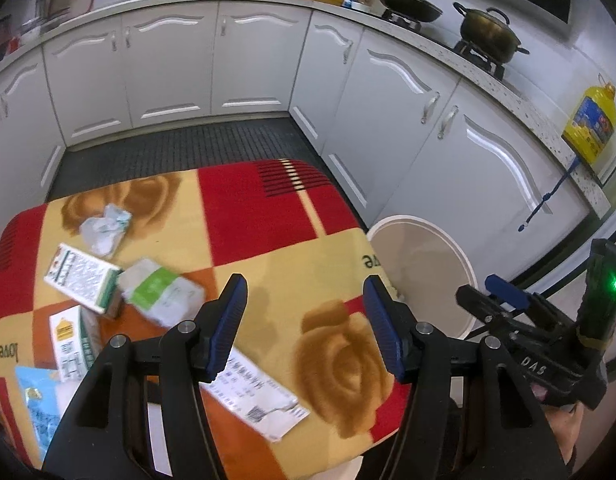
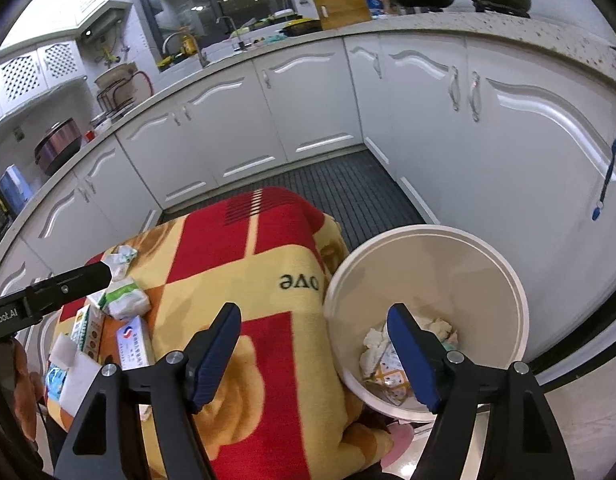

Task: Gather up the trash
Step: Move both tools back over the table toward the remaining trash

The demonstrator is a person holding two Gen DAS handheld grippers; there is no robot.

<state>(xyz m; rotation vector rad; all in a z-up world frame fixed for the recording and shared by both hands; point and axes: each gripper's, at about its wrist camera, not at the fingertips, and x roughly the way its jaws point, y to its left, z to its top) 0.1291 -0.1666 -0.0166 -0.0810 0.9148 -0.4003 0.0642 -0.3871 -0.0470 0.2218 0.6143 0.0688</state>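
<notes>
While the left wrist camera looks down over the table, the left gripper hangs above a blanket patterned in red, yellow and orange, jaws apart with nothing between the blue pads. Just under its left finger lies a long printed receipt, flat on the cloth. Further left the trash is clustered: a crumpled white wrapper at the far side, a green-and-white carton below it, a soft white pack with a green label touching that carton, another small box nearer the camera, and a light blue packet at the edge of the frame. Off the right side of the table stands a round white bin, and the right gripper shows beside it, a green light glowing on its body.

Over to the right wrist camera now: the right gripper has its jaws spread wide, empty, left pad over the blanket, right pad over the mouth of the white bin. Down inside the bin sits crumpled paper and a printed wrapper, already collected. On the far left side of the table the remaining boxes and packs lie together, with the black finger of the left gripper reaching in above them. White kitchen cabinets curve round behind
</notes>
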